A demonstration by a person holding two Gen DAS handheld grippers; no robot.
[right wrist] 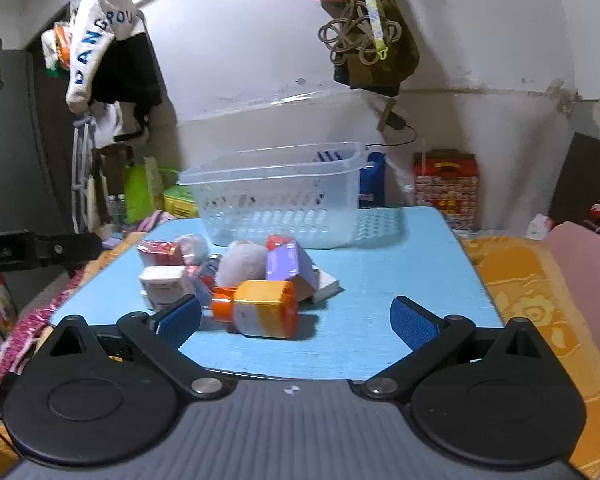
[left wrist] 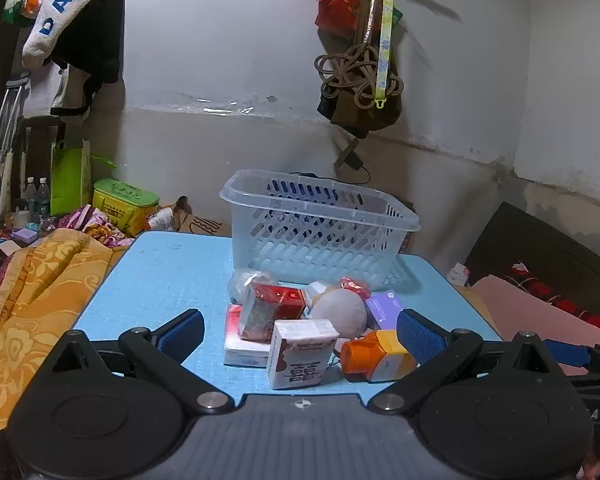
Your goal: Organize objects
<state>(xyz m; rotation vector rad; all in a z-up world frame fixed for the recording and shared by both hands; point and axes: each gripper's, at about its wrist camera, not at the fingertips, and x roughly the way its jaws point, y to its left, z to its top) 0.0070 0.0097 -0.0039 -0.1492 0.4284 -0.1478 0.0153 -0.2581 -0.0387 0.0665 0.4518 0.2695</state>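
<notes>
A clear slotted plastic basket (left wrist: 320,228) (right wrist: 276,196) stands empty at the back of the blue table (left wrist: 156,280) (right wrist: 400,272). In front of it lies a pile: a white tissue pack with red characters (left wrist: 302,354), a red wrapped box (left wrist: 270,312), a grey ball (left wrist: 340,312) (right wrist: 242,262), a purple box (left wrist: 384,308) (right wrist: 286,266) and an orange-capped bottle on its side (left wrist: 376,356) (right wrist: 264,312). My left gripper (left wrist: 300,334) is open, its pads flanking the pile's near side. My right gripper (right wrist: 296,320) is open, with the bottle between its fingers.
A yellow patterned blanket (left wrist: 40,300) (right wrist: 532,304) lies around the table. A pink sheet (left wrist: 540,312) is at the right. Bags and cords hang on the wall (left wrist: 360,72). Green and yellow bags (left wrist: 100,196) and a red box (right wrist: 446,184) stand behind the table.
</notes>
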